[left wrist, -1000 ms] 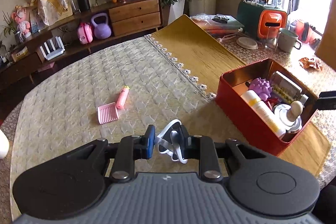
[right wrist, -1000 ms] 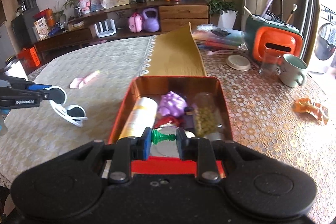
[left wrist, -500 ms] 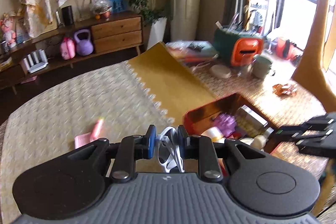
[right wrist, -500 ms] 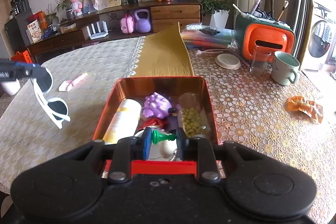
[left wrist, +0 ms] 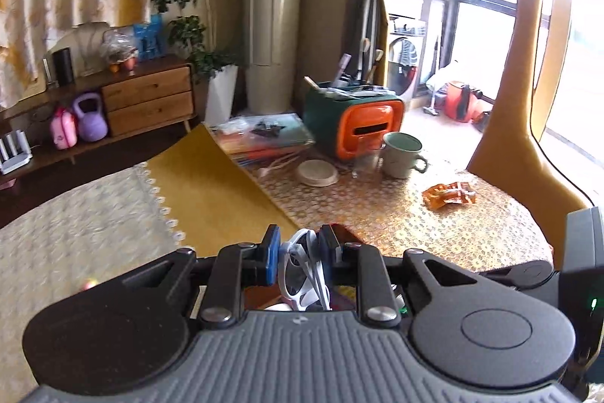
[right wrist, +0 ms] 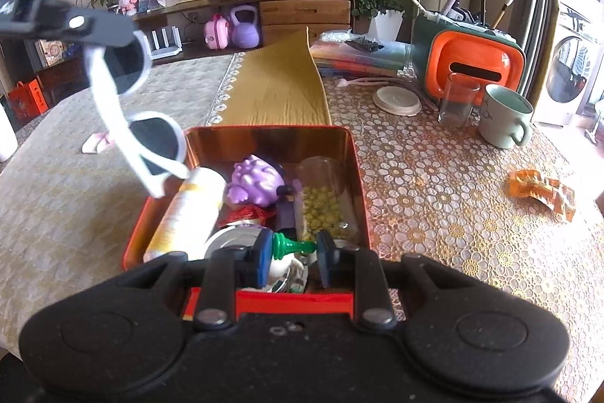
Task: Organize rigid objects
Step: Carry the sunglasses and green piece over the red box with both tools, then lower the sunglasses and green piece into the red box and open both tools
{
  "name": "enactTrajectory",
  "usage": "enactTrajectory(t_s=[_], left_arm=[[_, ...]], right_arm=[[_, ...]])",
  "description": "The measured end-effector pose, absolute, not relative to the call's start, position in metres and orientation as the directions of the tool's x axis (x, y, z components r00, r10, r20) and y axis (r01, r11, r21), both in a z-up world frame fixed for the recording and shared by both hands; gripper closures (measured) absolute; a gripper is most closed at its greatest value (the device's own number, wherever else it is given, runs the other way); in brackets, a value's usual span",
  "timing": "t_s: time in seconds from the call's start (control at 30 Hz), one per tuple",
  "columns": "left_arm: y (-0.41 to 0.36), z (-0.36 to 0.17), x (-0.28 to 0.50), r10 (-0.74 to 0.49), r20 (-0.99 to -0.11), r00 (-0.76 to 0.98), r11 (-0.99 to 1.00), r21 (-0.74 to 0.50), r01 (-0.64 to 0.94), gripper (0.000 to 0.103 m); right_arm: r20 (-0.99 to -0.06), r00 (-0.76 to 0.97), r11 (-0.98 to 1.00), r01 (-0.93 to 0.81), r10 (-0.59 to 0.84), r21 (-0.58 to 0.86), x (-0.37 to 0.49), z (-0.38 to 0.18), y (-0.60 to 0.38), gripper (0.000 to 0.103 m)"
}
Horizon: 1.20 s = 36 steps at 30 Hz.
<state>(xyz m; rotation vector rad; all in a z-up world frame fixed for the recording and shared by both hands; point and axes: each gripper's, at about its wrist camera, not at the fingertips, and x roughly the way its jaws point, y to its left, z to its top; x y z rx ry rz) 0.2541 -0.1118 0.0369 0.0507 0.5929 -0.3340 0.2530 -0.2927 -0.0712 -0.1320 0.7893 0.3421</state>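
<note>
Dangling from the left gripper [left wrist: 299, 252], the white plastic-framed sunglasses with dark lenses [right wrist: 141, 127] hang over the left wall of the red rectangular metal tin [right wrist: 349, 153], their lower temple tip just above the cream cylindrical bottle [right wrist: 188, 210] inside. The left fingers pinch the frame near 1 lens. The right gripper [right wrist: 290, 253] hovers over the tin's near end with its fingers spread; a small green plastic chess pawn [right wrist: 292, 246] lies across the gap, its base against the left pad, and I cannot tell whether it still touches the right pad.

The sunglasses look light and stiff, but the hinges and thin temples would likely flex or snap if jammed, and the lenses would scratch against metal. The frame front near the bridge seems the soundest place to hold; the dangling temples swing freely and may catch the tin's rim.

Room inside is scarce: the bottle, a purple knobbly toy [right wrist: 255, 182], a clear jar of yellow-green beads [right wrist: 322, 203] and a round silver lid [right wrist: 236, 237] cover most of the floor. Probably the glasses must lie on top of these. The bench [right wrist: 434, 176] is open to the right of the tin, apart from an orange wrapper [right wrist: 543, 193] and a pale green mug [right wrist: 504, 118].
</note>
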Motion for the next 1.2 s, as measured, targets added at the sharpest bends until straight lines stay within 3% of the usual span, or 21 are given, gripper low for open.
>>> enactTrajectory(t_s=[0.2, 0.67, 1.2], left_arm=[[-0.142, 0.021, 0.265, -0.302, -0.533, 0.790, 0.931, 0.013, 0.364, 0.081], [-0.162, -0.012, 0.289, -0.319, -0.521, 0.791, 0.930, -0.012, 0.367, 0.081], [-0.131, -0.043, 0.276, -0.329, -0.598, 0.731, 0.936, -0.100, 0.339, 0.081]], right_arm=[[-0.724, 0.644, 0.937, -0.350, 0.247, 0.008, 0.261, -0.079, -0.295, 0.079], [-0.733, 0.634, 0.933, -0.360, 0.246, 0.002, 0.266, -0.088, -0.296, 0.079], [-0.728, 0.641, 0.934, -0.358, 0.242, -0.005, 0.268, -0.088, -0.294, 0.079]])
